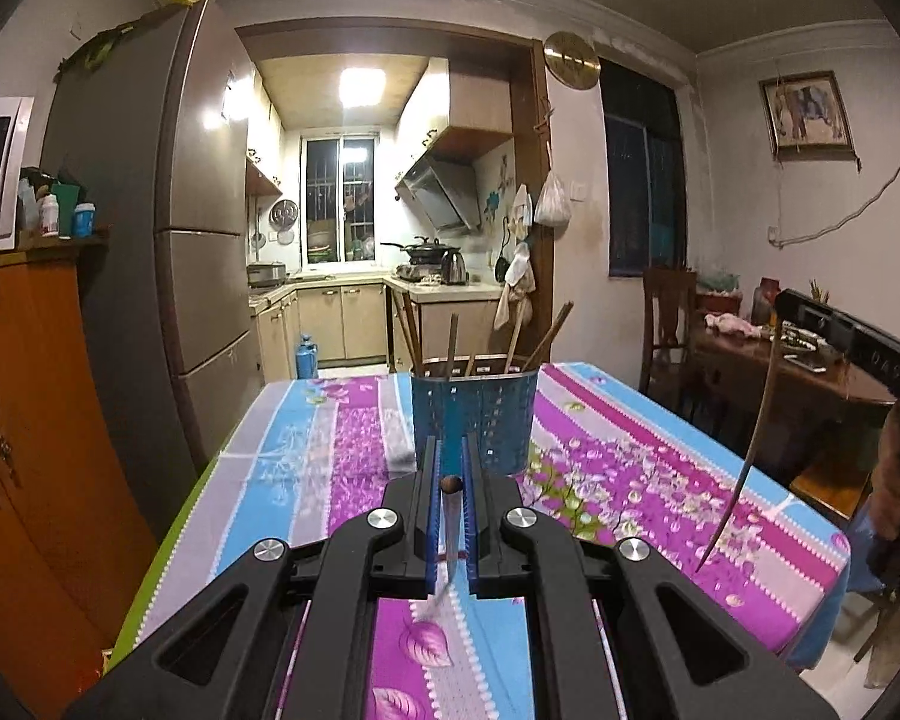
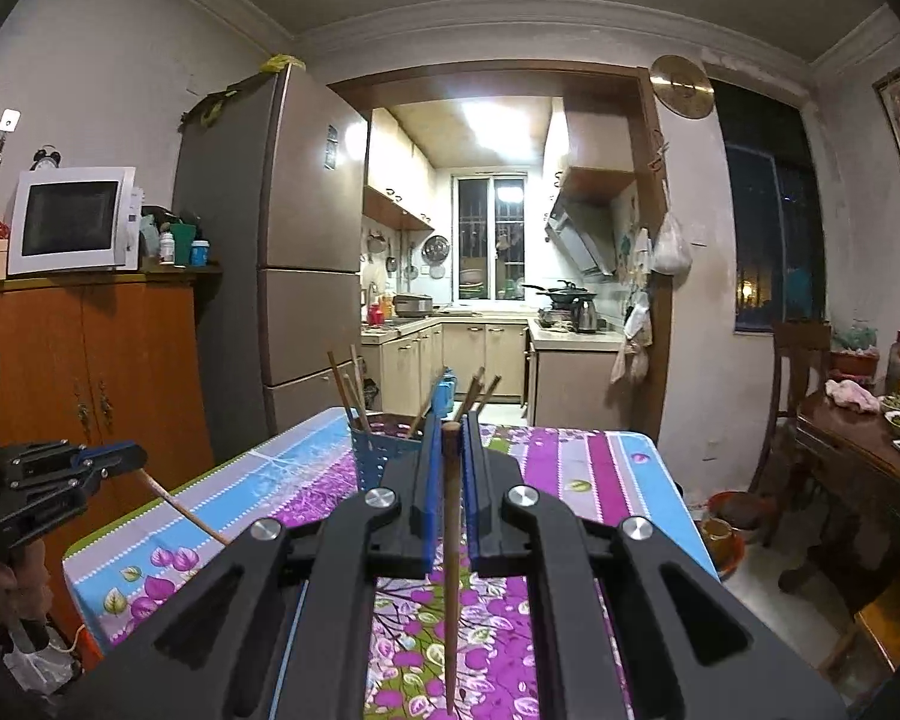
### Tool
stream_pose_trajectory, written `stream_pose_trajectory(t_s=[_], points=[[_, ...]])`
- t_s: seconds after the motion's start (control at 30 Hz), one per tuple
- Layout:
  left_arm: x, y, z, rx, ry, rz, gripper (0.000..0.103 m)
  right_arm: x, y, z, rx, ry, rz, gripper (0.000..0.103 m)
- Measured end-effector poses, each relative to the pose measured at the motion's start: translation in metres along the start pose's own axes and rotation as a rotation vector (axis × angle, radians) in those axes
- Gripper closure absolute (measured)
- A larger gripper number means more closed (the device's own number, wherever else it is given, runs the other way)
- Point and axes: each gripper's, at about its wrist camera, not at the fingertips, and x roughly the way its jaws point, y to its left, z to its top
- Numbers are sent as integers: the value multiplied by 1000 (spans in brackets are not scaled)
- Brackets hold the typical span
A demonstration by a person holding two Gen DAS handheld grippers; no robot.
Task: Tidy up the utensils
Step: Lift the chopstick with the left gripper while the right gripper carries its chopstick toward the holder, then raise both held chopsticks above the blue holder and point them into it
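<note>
A slim wooden chopstick (image 1: 450, 531) is clamped in the closed left gripper (image 1: 450, 468); another chopstick (image 2: 452, 570) in the closed right gripper (image 2: 452, 441), perforated blue holder (image 1: 474, 420) ahead.

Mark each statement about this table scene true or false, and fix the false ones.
1. Each gripper holds one chopstick. True: the left gripper is shut on the left chopstick, and the right gripper is shut on the right chopstick.
2. The blue utensil holder is empty. False: several chopsticks already stand in it.
3. The right chopstick hangs with its thin tip down. True.
4. The holder lies tipped on its side. False: it stands upright on the floral tablecloth.
5. The microwave sits on the table. False: it sits on the wooden cabinet beside the fridge.
</note>
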Motion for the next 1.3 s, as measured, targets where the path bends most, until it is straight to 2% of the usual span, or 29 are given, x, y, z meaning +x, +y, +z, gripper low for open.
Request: stream_pose_trajectory(t_s=[0.13, 0.33, 0.73, 1.1, 1.3], points=[[0, -1, 6, -8, 1, -19, 95, 2, 3, 6, 0, -3, 20, 98], [4, -6, 16, 21, -4, -10, 95, 4, 10, 15, 1, -14, 53, 98], [13, -17, 33, 44, -9, 4, 95, 24, 10, 28, 88, 37, 147, 98], [20, -21, 41, 58, -19, 16, 95, 29, 14, 29, 93, 55, 157, 98], [30, -24, 43, 61, -4, 70, 95, 35, 20, 28, 74, 70, 158, 98]])
